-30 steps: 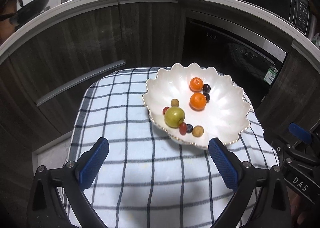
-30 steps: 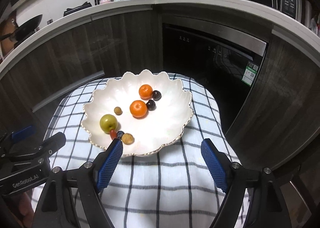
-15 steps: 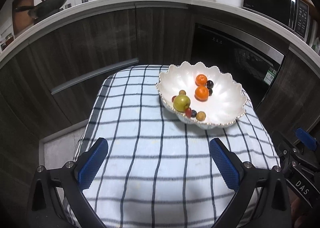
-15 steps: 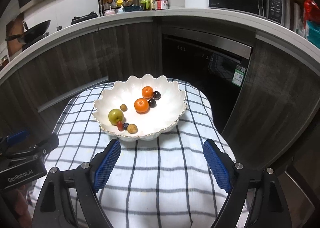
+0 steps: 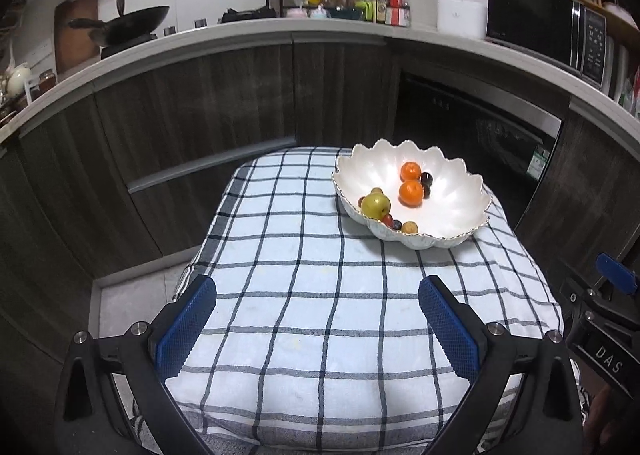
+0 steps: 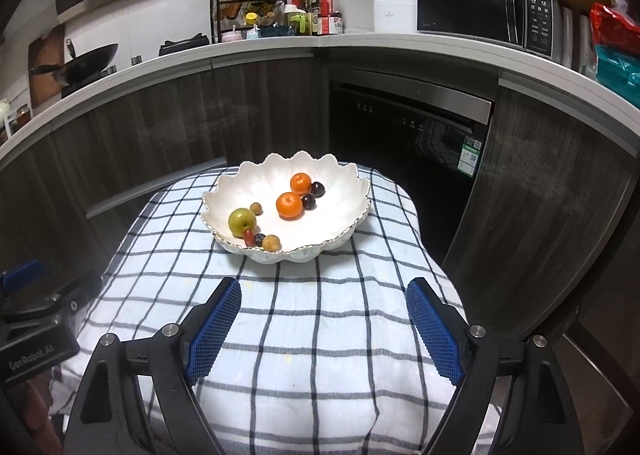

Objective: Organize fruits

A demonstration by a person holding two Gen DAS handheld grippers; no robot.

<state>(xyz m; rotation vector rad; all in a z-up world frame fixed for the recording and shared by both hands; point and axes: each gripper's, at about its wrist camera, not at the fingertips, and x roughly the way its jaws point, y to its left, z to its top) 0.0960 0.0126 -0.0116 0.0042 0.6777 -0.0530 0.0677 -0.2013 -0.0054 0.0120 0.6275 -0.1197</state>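
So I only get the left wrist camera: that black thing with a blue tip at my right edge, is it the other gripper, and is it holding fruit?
Observer: Yes, the right gripper; its blue pads stand wide apart above the checked tablecloth, nothing between them.
Operator: Does it see my gripper?
Observer: Only the left gripper's black body, at its left edge, printed GenRobot.AI.
Operator: Anything right of the black microwave oven?
Observer: A crinkled red bag above a teal bag.
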